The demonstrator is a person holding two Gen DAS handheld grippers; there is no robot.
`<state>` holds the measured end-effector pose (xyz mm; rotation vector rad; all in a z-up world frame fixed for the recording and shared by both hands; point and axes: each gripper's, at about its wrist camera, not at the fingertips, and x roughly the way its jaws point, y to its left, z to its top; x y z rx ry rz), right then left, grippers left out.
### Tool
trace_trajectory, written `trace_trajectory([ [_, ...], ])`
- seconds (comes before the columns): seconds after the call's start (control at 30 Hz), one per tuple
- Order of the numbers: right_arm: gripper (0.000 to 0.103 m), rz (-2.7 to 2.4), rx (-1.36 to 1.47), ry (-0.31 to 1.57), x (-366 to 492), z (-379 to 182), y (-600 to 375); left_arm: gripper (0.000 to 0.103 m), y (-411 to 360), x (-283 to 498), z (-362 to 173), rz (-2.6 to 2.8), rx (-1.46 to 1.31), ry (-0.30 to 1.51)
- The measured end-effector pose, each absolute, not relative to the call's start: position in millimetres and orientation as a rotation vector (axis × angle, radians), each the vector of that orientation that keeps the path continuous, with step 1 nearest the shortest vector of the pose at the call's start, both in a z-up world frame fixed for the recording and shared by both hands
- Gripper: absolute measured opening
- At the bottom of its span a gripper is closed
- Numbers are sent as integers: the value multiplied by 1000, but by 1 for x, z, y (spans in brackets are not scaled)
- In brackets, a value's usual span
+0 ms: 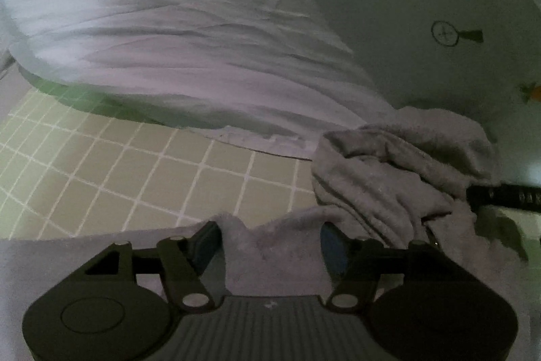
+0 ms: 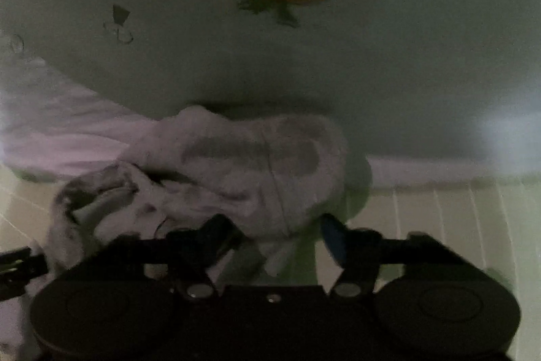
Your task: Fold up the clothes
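The left gripper (image 1: 270, 242) has its jaws spread, the grey garment's (image 1: 389, 178) edge lying loose between them. The right gripper (image 2: 282, 237) is likewise spread over the crumpled cloth. The bundle runs toward 1 o'clock; open checked surface (image 1: 135, 164) lies at 10 o'clock.

A grey towel (image 1: 389, 171) lies by lilac cloth (image 1: 189, 49), on a pale-green white-gridded mat (image 1: 135, 171).
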<state>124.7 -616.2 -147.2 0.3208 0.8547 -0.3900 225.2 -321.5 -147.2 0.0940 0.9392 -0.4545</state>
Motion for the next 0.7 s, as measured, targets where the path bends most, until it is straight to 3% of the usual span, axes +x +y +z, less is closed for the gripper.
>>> trace_trajectory([
  [0.07, 49, -394, 322, 833, 139, -143, -622, 67, -323, 231, -149, -450, 98, 938],
  [0.1, 38, -409, 307, 821, 149, -141, -625, 67, -324, 234, -149, -447, 101, 932],
  [0.13, 36, -432, 290, 813, 158, -139, -630, 67, -325, 236, -149, -445, 103, 928],
  [0.33, 36, -513, 245, 745, 192, -118, -657, 70, -310, 241, -138, -399, 73, 902],
  [0.37, 40, -526, 254, 743, 188, -113, -658, 72, -305, 239, -134, -391, 69, 896],
  [0.53, 92, -521, 320, 685, 117, -83, -637, 82, -269, 209, -109, -355, 52, 860],
  [0.7, 103, -503, 396, 702, -9, -81, -573, 90, -239, 151, -80, -316, 43, 837],
])
